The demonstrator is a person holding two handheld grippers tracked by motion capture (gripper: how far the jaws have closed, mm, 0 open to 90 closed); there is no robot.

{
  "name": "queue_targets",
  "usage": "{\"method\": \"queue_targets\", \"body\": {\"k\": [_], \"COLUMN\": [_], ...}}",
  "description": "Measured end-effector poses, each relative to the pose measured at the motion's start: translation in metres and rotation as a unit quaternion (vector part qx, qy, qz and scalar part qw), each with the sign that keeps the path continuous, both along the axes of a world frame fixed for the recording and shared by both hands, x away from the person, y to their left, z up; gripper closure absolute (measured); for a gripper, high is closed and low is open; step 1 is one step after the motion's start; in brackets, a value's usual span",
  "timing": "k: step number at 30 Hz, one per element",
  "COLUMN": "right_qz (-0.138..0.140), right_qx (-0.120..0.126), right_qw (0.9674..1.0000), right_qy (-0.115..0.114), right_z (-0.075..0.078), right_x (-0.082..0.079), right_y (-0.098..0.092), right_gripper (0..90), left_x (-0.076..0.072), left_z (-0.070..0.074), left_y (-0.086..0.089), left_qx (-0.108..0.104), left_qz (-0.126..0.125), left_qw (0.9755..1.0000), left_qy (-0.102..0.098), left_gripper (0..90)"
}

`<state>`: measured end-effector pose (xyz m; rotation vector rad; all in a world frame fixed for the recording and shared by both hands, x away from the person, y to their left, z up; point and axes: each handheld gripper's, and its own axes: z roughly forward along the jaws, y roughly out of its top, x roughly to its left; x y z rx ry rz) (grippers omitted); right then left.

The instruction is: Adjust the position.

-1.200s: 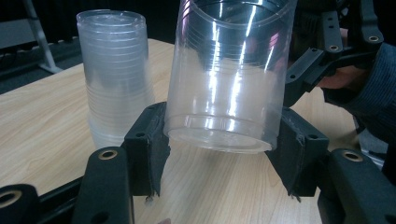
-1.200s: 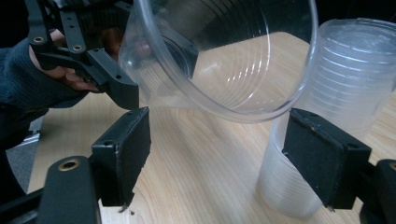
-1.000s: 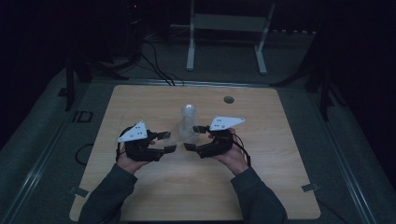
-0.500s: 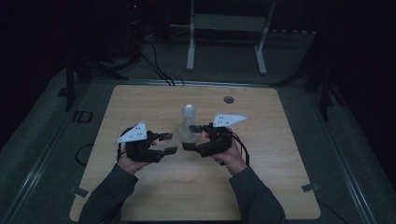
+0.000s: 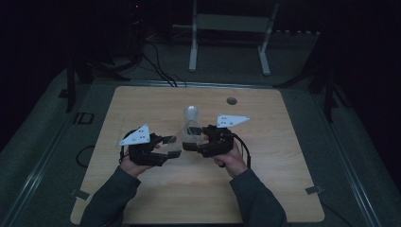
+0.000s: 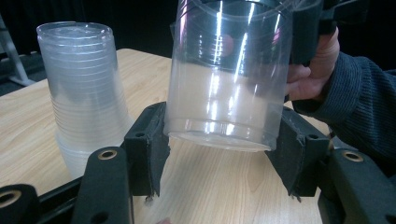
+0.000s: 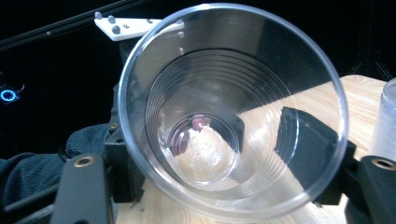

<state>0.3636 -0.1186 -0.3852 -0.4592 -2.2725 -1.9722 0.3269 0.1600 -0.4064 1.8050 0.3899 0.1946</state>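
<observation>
A clear plastic cup (image 6: 229, 88) lies on its side in the air just above the wooden table (image 5: 283, 189), held between the person's two hands near the table's middle. Its long axis runs level from one gripper to the other: the closed base points toward the left gripper (image 5: 168, 146) and the open mouth faces the right gripper (image 5: 191, 143). The left gripper's jaws are clamped on the cup's base end, one black pad (image 6: 147, 149) pressed against each side of it. The right gripper's jaws have just been closing, and the cup's rim sits between them; whether its pads already press on the rim is hard to tell. Seen from the right gripper view, the cup (image 7: 231, 112) is a see-through tunnel ending at the left gripper. Just behind the cup, farther from the person, stands an upside-down stack of clear cups (image 5: 190, 124) on the table. A small dark hole (image 5: 231, 100) lies well beyond, toward the far edge
</observation>
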Motion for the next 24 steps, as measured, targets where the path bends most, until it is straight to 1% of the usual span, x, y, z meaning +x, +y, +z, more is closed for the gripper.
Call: {"method": "queue_targets", "body": {"k": [5,7,8,10,13,14,15,16,17,18,21,22,23,24], "right_qz": [-0.003,-0.003,-0.006,-0.012,-0.020,-0.023,-0.026,-0.029,-0.033,-0.037,-0.044,-0.047,-0.047,-0.051], "right_qx": [-0.001,-0.001,-0.002,-0.007,-0.017,-0.021,-0.023,-0.027,-0.036,-0.047,-0.061,-0.069,-0.069,-0.074], "right_qw": [1.0000,1.0000,1.0000,0.9999,0.9996,0.9994,0.9993,0.9991,0.9987,0.9979,0.9968,0.9961,0.9961,0.9955], "right_qy": [-0.002,-0.002,-0.002,-0.005,-0.010,-0.012,-0.012,-0.014,-0.017,-0.024,-0.026,-0.027,-0.027,-0.030], "right_z": [0.000,0.000,0.001,0.001,0.002,0.003,0.004,0.004,0.006,0.007,0.008,0.008,0.008,0.008], "right_x": [0.000,0.000,0.000,0.000,0.000,0.000,0.000,0.000,0.000,0.000,-0.001,-0.001,-0.001,-0.001], "right_y": [0.000,0.000,0.000,-0.001,-0.003,-0.003,-0.003,-0.003,-0.003,-0.002,-0.001,-0.001,-0.001,0.000], "right_gripper": [32.0,32.1,32.0,32.0,32.0,32.0,32.0,32.0,31.9,32.0,32.0,31.9,31.9,32.0], "left_x": [0.000,-0.001,-0.002,-0.003,-0.004,-0.005,-0.006,-0.006,-0.007,-0.007,-0.010,-0.010,-0.010,-0.010], "left_z": [0.001,0.001,0.003,0.004,0.007,0.008,0.009,0.009,0.011,0.011,0.012,0.012,0.012,0.012], "left_y": [0.000,0.000,-0.001,-0.002,-0.002,-0.003,-0.004,-0.004,-0.006,-0.006,-0.010,-0.010,-0.011,-0.011], "left_qx": [0.003,0.005,0.016,0.029,0.041,0.047,0.058,0.058,0.075,0.075,0.091,0.091,0.092,0.092], "left_qz": [0.003,0.005,0.012,0.023,0.037,0.045,0.053,0.053,0.071,0.071,0.083,0.083,0.085,0.086], "left_qw": [1.0000,1.0000,0.9998,0.9993,0.9983,0.9976,0.9965,0.9965,0.9939,0.9939,0.9912,0.9912,0.9908,0.9907], "left_qy": [-0.001,-0.001,-0.005,-0.011,-0.018,-0.022,-0.029,-0.029,-0.037,-0.037,-0.049,-0.049,-0.050,-0.051], "left_gripper": [40.6,37.6,36.3,33.1,29.8,29.2,28.6,27.8,27.5,27.5,27.4,27.5,27.5,27.5]}}
